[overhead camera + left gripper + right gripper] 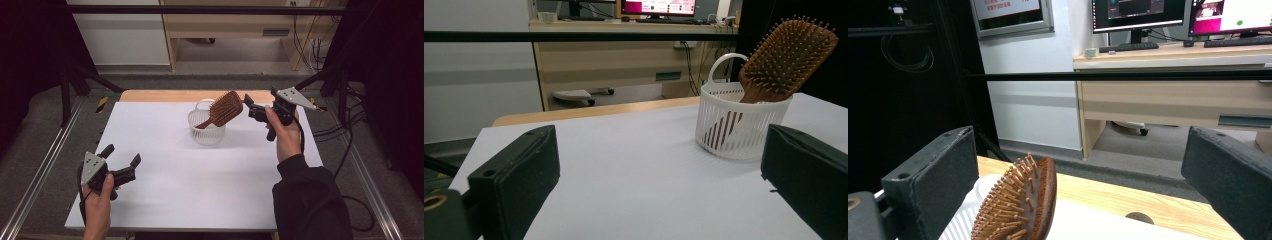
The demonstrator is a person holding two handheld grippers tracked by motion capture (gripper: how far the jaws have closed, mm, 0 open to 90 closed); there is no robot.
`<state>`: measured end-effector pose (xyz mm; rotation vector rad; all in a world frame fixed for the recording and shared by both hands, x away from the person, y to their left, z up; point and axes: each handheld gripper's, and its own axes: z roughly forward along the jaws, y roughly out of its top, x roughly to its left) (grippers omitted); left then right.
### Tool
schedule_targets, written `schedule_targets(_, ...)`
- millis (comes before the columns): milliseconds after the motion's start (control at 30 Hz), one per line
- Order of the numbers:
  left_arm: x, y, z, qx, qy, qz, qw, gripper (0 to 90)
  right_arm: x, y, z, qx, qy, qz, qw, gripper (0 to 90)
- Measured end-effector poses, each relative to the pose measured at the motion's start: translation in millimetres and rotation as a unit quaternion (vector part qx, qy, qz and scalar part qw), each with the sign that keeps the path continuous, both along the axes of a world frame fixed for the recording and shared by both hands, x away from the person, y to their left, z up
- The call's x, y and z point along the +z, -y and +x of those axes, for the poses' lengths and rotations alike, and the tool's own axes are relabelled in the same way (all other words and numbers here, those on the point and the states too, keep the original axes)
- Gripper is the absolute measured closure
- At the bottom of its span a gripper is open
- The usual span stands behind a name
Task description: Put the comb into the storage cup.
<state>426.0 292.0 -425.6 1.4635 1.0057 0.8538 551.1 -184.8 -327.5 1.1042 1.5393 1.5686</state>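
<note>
A wooden paddle hairbrush (225, 107) stands handle-down in a small white slatted basket (206, 131) at the far middle of the white table top (200, 185). Its bristled head leans out to the right over the rim. My right gripper (251, 107) hovers open just right of the brush head, not touching it. In the right gripper view the brush head (1023, 205) rises between the wide-apart jaws of my right gripper (1078, 200), above the basket rim (964, 217). My left gripper (121, 154) is open and empty at the near left. The left gripper view shows the basket (734, 130) and brush (784, 60) ahead.
The white top lies on a wooden table whose edge (165, 95) shows at the back. Black frame bars (200, 9) and metal rails (40, 170) border the table. A desk with monitors (1138, 12) stands beyond. Cables (350, 125) trail on the floor at right.
</note>
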Motion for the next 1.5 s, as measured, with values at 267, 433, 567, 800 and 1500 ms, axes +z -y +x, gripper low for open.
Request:
schedule_targets(267, -0.7, -4.5, 1.1, 0.003, -0.003, -0.011, 0.9999, 2.6, 0.5, 4.6, -2.3, -0.006, 0.002, -0.002, 1.0, 1.7)
schedule_targets(433, 0.8, -4.7, 0.5, 0.003, 0.002, -0.006, 1.0, 2.3, 2.3, 6.1, -4.1, -0.012, 0.009, 0.0, 0.9999, 1.6)
schedule_targets(567, 1.8, -3.1, -0.2, -0.001, 0.004, -0.004, 1.0, 1.1, 2.2, 6.5, -5.0, -0.012, 0.012, -0.005, 0.9999, 1.5)
schedule_targets(800, 3.8, -2.0, -1.9, -0.006, 0.008, 0.002, 0.9999, 1.1, 5.5, 10.2, -8.2, -0.011, 0.02, -0.01, 0.9997, 2.0)
schedule_targets(1500, 5.1, -20.4, -14.5, 0.014, 0.018, 0.006, 0.9997, 1.1, 14.6, 34.2, -25.5, -0.018, 0.026, -0.027, 0.9991, 1.9)
